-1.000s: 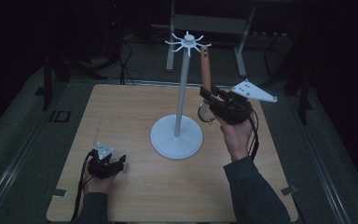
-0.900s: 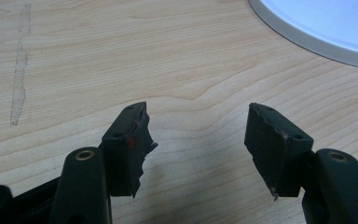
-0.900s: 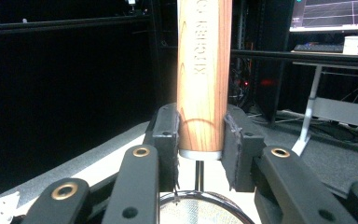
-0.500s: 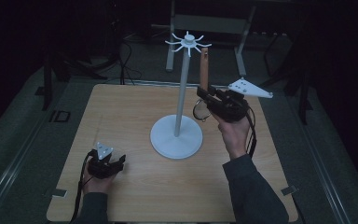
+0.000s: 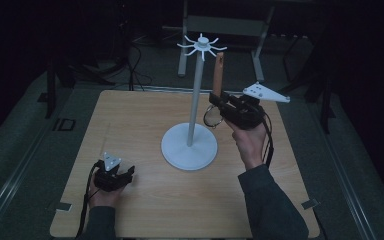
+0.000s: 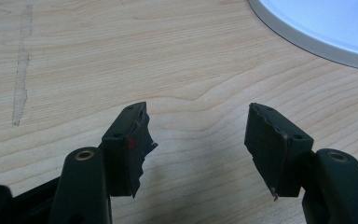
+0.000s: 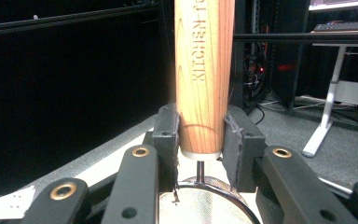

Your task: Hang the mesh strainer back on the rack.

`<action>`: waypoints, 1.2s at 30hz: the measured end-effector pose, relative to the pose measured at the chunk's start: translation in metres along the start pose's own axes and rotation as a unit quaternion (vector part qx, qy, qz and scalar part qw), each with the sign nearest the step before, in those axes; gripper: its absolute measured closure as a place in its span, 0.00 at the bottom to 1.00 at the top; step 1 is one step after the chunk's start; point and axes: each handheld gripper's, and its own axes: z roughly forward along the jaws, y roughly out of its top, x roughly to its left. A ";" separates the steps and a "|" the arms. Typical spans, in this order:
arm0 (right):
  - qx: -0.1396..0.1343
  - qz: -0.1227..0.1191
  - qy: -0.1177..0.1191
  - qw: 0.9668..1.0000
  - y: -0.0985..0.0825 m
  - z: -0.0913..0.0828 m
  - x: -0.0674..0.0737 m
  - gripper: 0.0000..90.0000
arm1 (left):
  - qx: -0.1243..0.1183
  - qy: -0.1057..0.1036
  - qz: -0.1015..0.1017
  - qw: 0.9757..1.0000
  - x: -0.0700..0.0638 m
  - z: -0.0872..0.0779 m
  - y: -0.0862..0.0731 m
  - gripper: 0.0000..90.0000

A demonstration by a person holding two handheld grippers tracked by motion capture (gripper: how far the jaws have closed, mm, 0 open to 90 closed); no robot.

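Tabletop [image 5: 145, 125] of pale wood carries everything, and at its near left corner the left hand-held gripper [image 5: 114, 176] rests low on the surface, held by the person's left hand [image 5: 102, 196]. Seen in the left gripper view, the left hand-held gripper [image 6: 198, 140] has its jaws spread wide with only bare wood between them, and the rim of the stand's white round base [image 6: 317, 28] sits at the upper right. Toward the middle of the tabletop stands the white stand [image 5: 192, 107], a thin pole rising from a round base to a crown of short hooks. Just right of the pole, the right hand-held gripper [image 5: 219, 102] is raised off the surface and pinches a small strainer's wooden handle [image 5: 217, 75], which points upright near the hooks. In the right gripper view the pads [image 7: 168, 135] press both sides of the wooden handle [image 7: 204, 70] at its lower end, with the wire mesh bowl [image 7: 205, 205] hanging below the jaws.
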 end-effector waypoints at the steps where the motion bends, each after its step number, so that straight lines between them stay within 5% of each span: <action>1: 0.000 0.000 0.000 1.000 0.000 0.000 0.000 0.76 | 0.000 0.000 0.000 1.000 0.000 0.000 0.000 0.45; 12: -0.005 -0.001 -0.007 1.000 0.002 0.001 -0.002 0.69 | -0.001 0.000 0.000 1.000 0.000 0.000 0.000 0.45; 25: -0.021 -0.012 -0.051 0.998 0.005 0.001 0.001 0.52 | 0.000 0.000 0.001 1.000 0.000 0.000 0.000 0.45; 36: -0.047 -0.025 -0.056 0.997 0.015 -0.002 0.005 0.76 | 0.000 0.000 -0.001 1.000 0.000 0.000 0.000 0.44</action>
